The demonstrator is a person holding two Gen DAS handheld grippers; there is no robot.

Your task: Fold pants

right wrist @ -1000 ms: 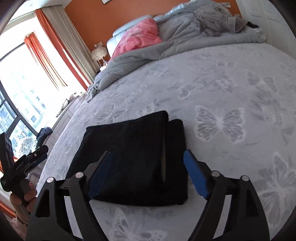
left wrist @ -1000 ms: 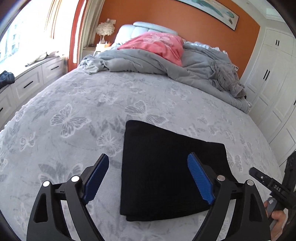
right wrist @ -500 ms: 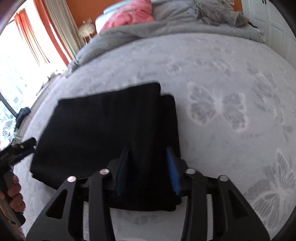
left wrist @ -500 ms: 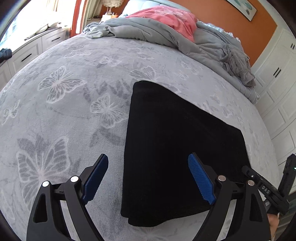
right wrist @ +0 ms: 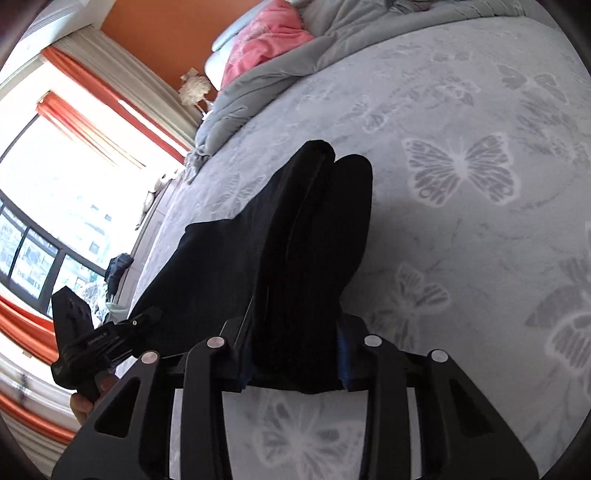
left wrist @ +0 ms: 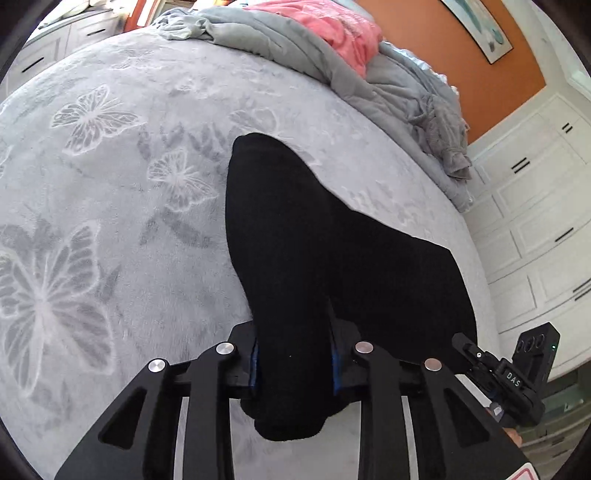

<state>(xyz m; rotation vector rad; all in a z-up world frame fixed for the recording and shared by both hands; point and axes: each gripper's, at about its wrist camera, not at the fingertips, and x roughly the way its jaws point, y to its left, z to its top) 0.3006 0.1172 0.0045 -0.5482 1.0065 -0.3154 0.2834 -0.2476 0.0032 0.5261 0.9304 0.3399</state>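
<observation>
The folded black pants (left wrist: 314, 251) lie on the grey butterfly-print bedspread (left wrist: 110, 184). My left gripper (left wrist: 293, 363) is shut on the near left edge of the pants, the cloth bunched between its blue pads. My right gripper (right wrist: 293, 360) is shut on the near right edge of the pants (right wrist: 295, 240), and the cloth rises in folds from it. Each gripper shows at the edge of the other's view: the right one in the left wrist view (left wrist: 498, 376), the left one in the right wrist view (right wrist: 99, 339).
A crumpled grey duvet (left wrist: 295, 48) and a pink pillow (left wrist: 332, 29) lie at the head of the bed. White wardrobes (left wrist: 535, 221) stand on the right. A window with orange curtains (right wrist: 74, 147) is on the left.
Both grippers moved down onto the near edge of the pants. The left one went from open to shut on the cloth. The right one closed further and the edge is now lifted.
</observation>
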